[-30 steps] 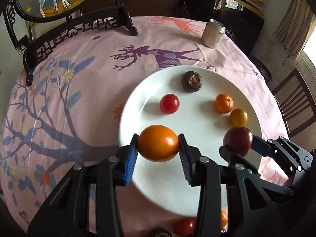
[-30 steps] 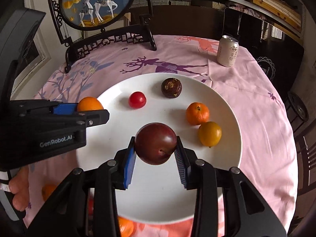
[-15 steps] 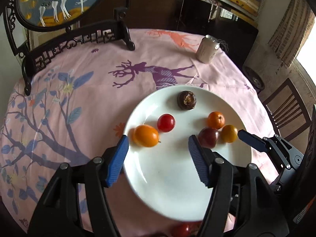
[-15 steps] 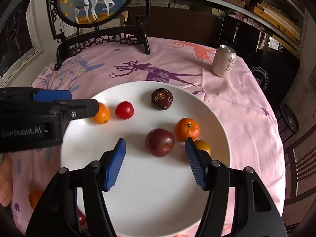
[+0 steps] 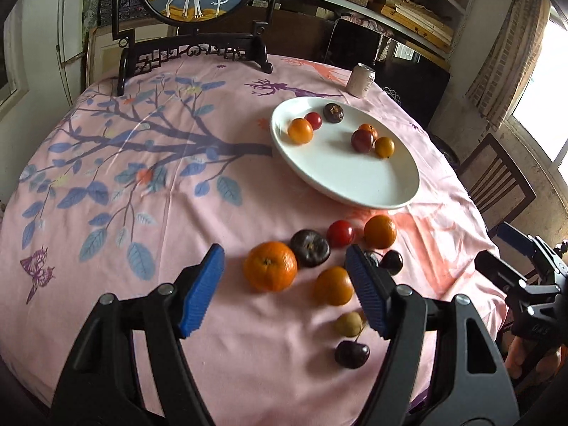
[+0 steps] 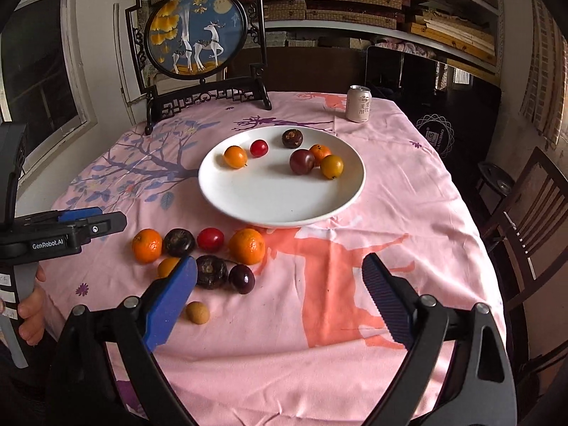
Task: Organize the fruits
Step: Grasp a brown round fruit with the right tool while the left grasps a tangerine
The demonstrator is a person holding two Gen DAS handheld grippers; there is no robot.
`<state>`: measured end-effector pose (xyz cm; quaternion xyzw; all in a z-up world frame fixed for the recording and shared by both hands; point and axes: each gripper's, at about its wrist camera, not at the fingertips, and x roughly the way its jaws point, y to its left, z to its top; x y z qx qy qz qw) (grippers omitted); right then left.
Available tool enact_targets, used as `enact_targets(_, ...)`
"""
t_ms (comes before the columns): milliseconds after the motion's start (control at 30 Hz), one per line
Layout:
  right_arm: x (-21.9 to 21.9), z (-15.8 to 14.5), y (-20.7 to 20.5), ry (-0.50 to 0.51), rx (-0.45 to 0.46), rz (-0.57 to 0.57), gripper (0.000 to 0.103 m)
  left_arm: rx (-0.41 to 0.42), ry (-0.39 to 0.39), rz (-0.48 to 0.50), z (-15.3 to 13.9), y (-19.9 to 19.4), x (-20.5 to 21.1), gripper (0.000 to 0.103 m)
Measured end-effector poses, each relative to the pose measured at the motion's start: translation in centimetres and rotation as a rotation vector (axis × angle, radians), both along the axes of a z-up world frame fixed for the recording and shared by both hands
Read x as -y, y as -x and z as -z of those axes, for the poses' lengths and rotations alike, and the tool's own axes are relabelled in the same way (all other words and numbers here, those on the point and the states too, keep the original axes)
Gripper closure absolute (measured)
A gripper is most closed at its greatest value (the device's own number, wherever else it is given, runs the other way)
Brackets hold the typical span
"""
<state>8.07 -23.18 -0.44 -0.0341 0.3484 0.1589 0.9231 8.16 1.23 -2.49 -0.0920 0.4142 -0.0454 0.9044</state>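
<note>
A white plate (image 6: 277,206) (image 5: 358,188) holds several fruits, among them an orange fruit (image 6: 235,156) (image 5: 300,130) and a dark red plum (image 6: 302,162) (image 5: 362,140). Several loose fruits lie on the pink cloth in front of the plate, among them a mandarin (image 5: 269,266) (image 6: 147,245) and a second mandarin (image 6: 247,246) (image 5: 380,231). My left gripper (image 5: 284,289) is open and empty, low over the loose fruits. My right gripper (image 6: 278,298) is open and empty, above the cloth to the right of the loose fruits.
A drink can (image 6: 359,103) stands beyond the plate. A framed deer picture on a black stand (image 6: 198,46) is at the far edge. A wooden chair (image 6: 532,209) stands to the right of the round table.
Both grippers let go of their fruit onto the plate, the left its orange fruit and the right its plum, then drew back towards the near edge over the loose fruits.
</note>
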Motion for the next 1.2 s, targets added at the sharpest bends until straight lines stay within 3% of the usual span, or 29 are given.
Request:
enact_targets(133,-1.0,0.5,1.5,0.023,-0.005,-0.020,0.007,-0.005,-0.016,-0.020,0.6,2.0,-0.5,0.027)
enact_targets(267,-3.0,3.2,2.6,0.033,-0.046,-0.092,0.009,-0.024,-0.034,-0.019,1.5,3.1,-1.1,0.027)
enact_targets(367,-4.9,5.5,2.3,0.060,-0.111,-0.163,0.054,-0.042,-0.046,-0.017,2.3,3.8,-1.5,0.027)
enact_targets(533,-6.7,7.6,1.0,0.041,-0.181,-0.222,0.059,-0.054,-0.043,-0.011,2.8,4.4,-1.9,0.027)
enact_targets(633,-7.7,8.8,-0.1,0.076,-0.204,-0.221,0.075,-0.062,-0.041,-0.034,3.2,3.8,-2.5,0.026)
enact_targets(800,-7.4,8.5,-0.1,0.051,-0.218,-0.212,0.078,-0.088,-0.078,-0.049,4.2,1.9,-2.5,0.026)
enact_targets(1133,-5.2,7.1,0.6,0.005,-0.211,-0.173,0.078,-0.157,-0.135,0.011,6.9,-3.3,0.5,0.026)
enact_targets(1200,-4.9,7.0,0.7,-0.002,-0.208,-0.166,0.078,-0.145,-0.153,0.002,7.0,-4.1,0.9,0.034)
